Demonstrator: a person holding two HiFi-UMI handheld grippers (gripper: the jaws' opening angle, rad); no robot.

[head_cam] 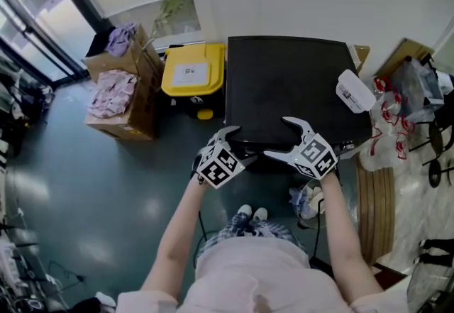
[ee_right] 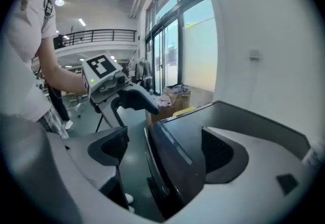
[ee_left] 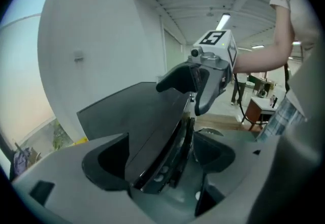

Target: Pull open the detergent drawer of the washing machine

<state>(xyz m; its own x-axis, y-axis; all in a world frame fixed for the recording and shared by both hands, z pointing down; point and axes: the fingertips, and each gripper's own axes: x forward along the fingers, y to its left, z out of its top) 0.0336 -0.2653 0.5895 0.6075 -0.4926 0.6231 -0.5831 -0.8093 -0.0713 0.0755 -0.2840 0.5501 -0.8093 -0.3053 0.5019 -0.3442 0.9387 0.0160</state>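
A black washing machine point(head_cam: 291, 84) stands in front of me, seen from above. Its front face, where the detergent drawer sits, is hidden in the head view. My left gripper point(head_cam: 240, 145) is open at the front left corner of the top. In the left gripper view its jaws point(ee_left: 160, 162) straddle the top front edge, above a strip of the control panel point(ee_left: 165, 169). My right gripper point(head_cam: 278, 138) is open a short way to the right, and its jaws point(ee_right: 162, 149) also straddle that edge point(ee_right: 175, 154). Each gripper shows in the other's view point(ee_left: 195, 83) point(ee_right: 127, 96).
A white object point(head_cam: 355, 91) lies on the machine's right rear corner. A yellow-lidded bin point(head_cam: 193, 70) and cardboard boxes of cloth point(head_cam: 117, 102) stand to the left. Plastic bags point(head_cam: 383, 141) and a wooden board point(head_cam: 374, 205) crowd the right. My shoes point(head_cam: 252, 213) are right below the machine's front.
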